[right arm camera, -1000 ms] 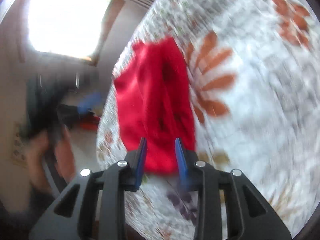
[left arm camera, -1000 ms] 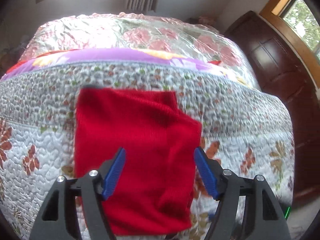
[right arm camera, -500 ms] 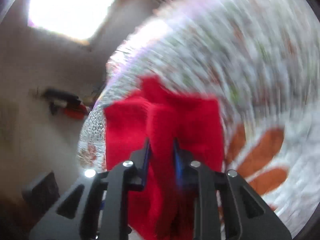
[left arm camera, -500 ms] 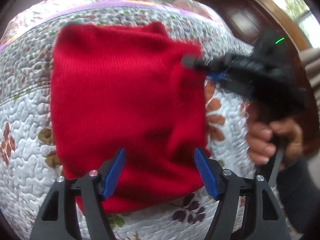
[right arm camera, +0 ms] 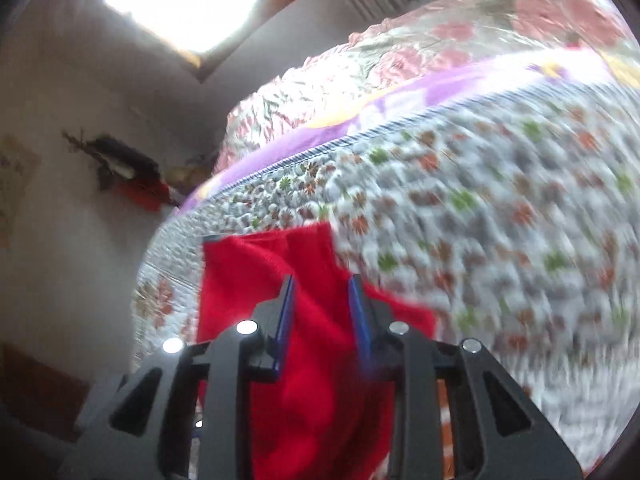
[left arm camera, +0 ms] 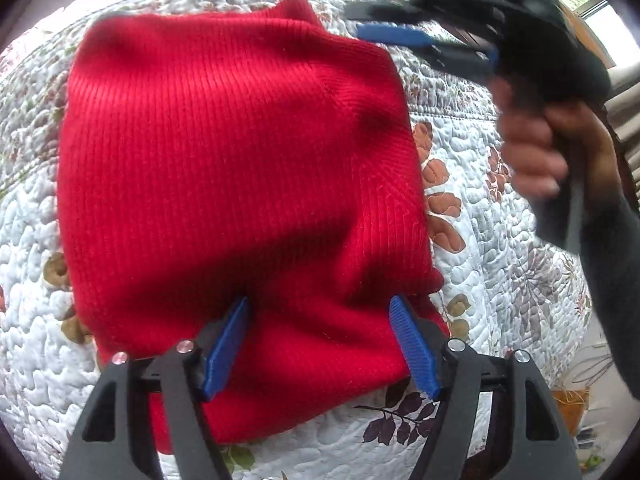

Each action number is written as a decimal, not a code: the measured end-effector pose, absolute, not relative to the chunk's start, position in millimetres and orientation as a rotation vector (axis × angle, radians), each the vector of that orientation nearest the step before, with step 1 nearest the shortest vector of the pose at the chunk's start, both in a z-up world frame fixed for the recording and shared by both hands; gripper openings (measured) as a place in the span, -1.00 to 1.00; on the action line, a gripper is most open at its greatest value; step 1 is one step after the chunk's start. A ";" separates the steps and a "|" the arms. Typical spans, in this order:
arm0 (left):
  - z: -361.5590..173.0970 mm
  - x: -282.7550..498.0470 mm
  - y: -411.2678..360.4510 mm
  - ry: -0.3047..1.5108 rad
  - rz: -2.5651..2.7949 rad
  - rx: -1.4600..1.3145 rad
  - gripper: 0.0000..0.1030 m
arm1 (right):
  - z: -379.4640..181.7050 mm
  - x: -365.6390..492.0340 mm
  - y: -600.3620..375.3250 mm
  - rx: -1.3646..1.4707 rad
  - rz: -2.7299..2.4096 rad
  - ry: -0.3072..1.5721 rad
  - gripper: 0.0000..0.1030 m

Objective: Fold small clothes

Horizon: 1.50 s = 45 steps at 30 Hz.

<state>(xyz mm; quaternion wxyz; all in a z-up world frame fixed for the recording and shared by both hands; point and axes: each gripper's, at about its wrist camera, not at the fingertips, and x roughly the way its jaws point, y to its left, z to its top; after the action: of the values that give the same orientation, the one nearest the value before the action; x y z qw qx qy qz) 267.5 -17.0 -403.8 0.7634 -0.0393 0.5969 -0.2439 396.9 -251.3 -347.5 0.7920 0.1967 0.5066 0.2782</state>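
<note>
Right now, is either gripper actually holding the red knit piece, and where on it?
No hold is visible. The left gripper is open over the near edge of the red knit garment. The right gripper is slightly open over its far right corner, apparently not clamped.

The knitted top (left arm camera: 224, 184) is bright red all over, with thin ribbed lines. The quilt (left arm camera: 492, 248) under it is white with brown leaves and small green and orange flowers. Both grippers are black with blue pads (left arm camera: 226, 346) (the same blue on each). Farther back lies a shiny blanket (right arm camera: 460, 56) with pink flowers, beside a purple cloth (right arm camera: 404, 100).
</note>
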 end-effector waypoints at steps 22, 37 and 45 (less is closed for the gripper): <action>-407.0 272.0 -3.7 1.297 -0.584 -0.171 0.53 | -344.3 326.8 -283.2 0.490 0.381 1.078 -0.17; -403.2 267.4 -34.5 1.331 -0.480 -0.027 0.54 | -366.3 347.5 -265.6 0.325 0.386 1.039 -0.87; -409.5 266.4 -41.7 1.356 -0.451 -0.004 0.61 | -352.6 311.2 -277.6 0.418 0.402 1.044 0.04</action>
<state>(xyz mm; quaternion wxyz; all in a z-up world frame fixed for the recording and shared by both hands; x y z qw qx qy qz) 266.4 -41.7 -409.5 0.7553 -0.0018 0.6218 -0.2069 311.2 -277.6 -352.6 0.8269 0.1969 0.4915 0.1895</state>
